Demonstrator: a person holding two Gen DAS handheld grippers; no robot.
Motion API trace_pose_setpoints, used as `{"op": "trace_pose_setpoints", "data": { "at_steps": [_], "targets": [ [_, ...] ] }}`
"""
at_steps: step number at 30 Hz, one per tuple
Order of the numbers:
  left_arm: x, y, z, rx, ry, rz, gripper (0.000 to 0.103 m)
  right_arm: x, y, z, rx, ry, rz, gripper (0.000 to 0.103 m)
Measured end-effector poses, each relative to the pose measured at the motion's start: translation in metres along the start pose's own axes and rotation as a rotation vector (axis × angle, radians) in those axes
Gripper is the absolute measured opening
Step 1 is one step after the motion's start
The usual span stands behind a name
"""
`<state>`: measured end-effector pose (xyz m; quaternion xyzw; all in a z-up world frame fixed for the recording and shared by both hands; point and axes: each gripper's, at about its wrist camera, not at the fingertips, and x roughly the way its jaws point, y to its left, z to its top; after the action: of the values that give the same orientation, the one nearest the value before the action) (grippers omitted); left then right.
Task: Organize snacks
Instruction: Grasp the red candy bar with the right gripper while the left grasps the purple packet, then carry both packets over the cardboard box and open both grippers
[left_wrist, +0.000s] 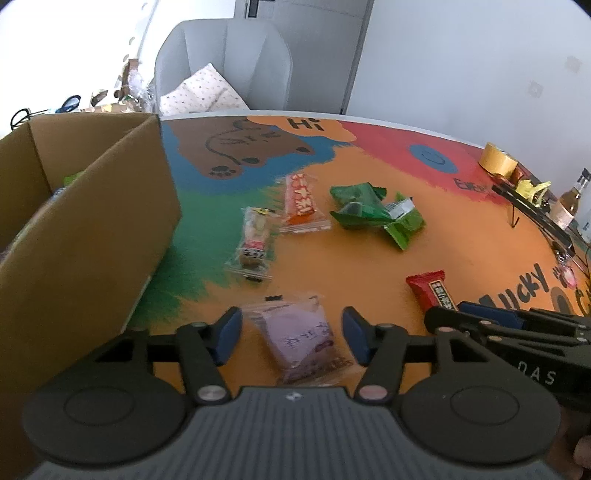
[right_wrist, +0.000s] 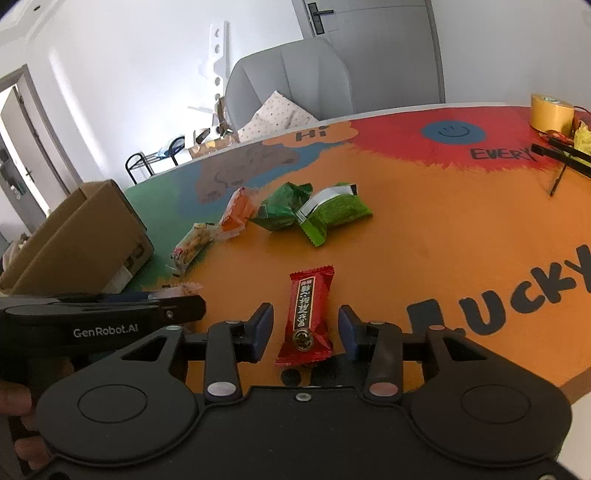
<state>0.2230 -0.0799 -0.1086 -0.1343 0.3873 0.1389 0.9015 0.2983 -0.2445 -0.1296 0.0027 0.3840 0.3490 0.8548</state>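
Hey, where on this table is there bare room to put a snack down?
Free: the orange stretch between the red packet, the light green packet and the LUCKY lettering, plus the red area around the smiley. Crowded: the packet cluster beside the cardboard box, and the far right edge by the tape roll.
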Motion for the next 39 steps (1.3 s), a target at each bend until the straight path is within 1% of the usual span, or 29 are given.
{"op": "trace_pose_setpoints", "data": {
  "at_steps": [2, 3, 4, 5, 7, 10, 16, 24, 39],
  "targets": [
    [-0.001, 0.0, -0.002, 0.013, -0.006, 0.004, 0.039, 0.001, 0.005, -0.001, -0.03, -0.002, -0.018, 0.04],
    [-0.002, 0.0, -0.003, 0.023, -0.007, 0.01, 0.035, 0.001, 0.006, -0.001, -0.042, -0.002, -0.026, 0.03],
    [-0.003, 0.0, -0.003, 0.026, -0.007, 0.012, 0.034, 0.001, 0.007, -0.001, -0.055, 0.001, -0.035, 0.024],
    [-0.003, 0.0, -0.003, 0.023, -0.004, 0.01, 0.033, 0.001, 0.008, -0.001, -0.064, 0.006, -0.04, 0.022],
    [-0.006, 0.001, -0.003, 0.024, -0.004, 0.006, 0.032, -0.004, 0.008, -0.002, -0.057, -0.001, -0.032, 0.022],
    [-0.015, 0.001, -0.002, 0.038, -0.029, 0.009, 0.031, -0.009, 0.008, -0.001, -0.037, -0.023, -0.02, 0.021],
    [-0.033, 0.005, 0.004, 0.037, -0.057, 0.001, 0.03, -0.018, 0.015, 0.006, -0.031, -0.056, -0.002, 0.021],
    [-0.053, 0.012, 0.014, 0.039, -0.106, -0.011, 0.029, -0.03, 0.031, 0.017, -0.04, -0.097, 0.034, 0.021],
    [-0.095, 0.04, 0.031, 0.027, -0.186, -0.008, 0.029, -0.041, 0.067, 0.043, -0.076, -0.153, 0.083, 0.021]
  ]
}}
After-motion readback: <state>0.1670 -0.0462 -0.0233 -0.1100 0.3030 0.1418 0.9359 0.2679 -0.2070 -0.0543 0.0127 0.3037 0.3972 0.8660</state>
